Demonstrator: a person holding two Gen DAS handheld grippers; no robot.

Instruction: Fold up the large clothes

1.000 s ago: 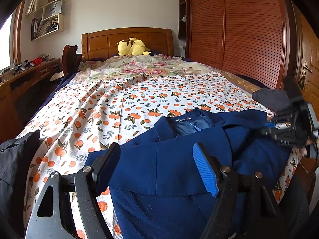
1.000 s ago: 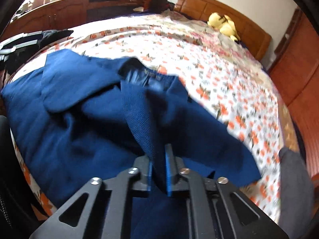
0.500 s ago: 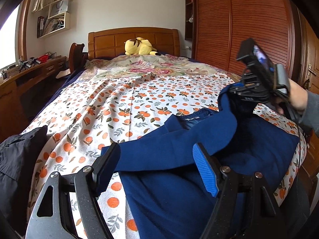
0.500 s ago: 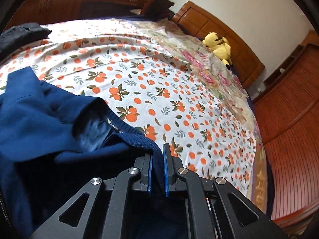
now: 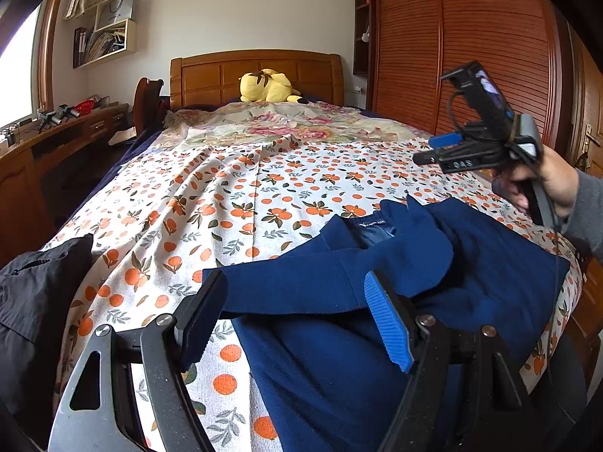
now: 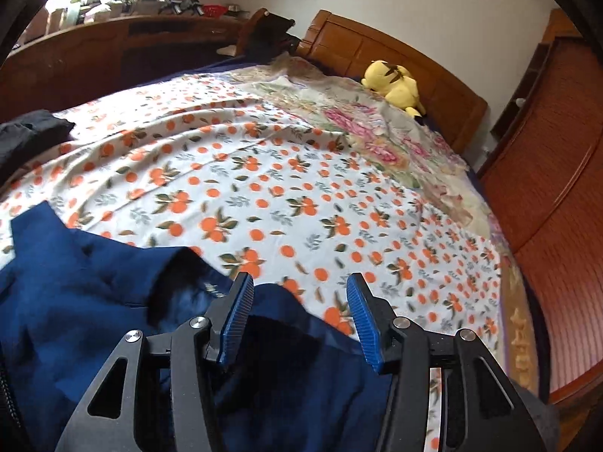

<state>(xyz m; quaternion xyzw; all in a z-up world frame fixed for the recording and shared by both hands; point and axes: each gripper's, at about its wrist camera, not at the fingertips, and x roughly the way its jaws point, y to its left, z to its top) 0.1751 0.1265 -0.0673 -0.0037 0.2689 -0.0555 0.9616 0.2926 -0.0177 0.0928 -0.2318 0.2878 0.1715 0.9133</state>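
Note:
A navy blue jacket lies at the foot of the bed, collar and label facing up, one sleeve folded across its front. It also fills the lower left of the right wrist view as blue jacket cloth. My left gripper hovers low over the folded sleeve, open, its pads apart from the cloth. My right gripper is opening above the jacket's shoulder edge; nothing is pinched between its blue pads. The left wrist view shows that right gripper raised in a hand above the jacket's right side.
The bed sheet has an orange-fruit print. A dark garment lies at the left edge. A yellow plush toy rests by the headboard. A wooden desk runs along the left; a slatted wardrobe stands on the right.
The right gripper carried the sleeve up and over, then let it go; its jaws went from shut on cloth to apart. The sleeve now lies folded across the jacket. The left gripper stayed put.

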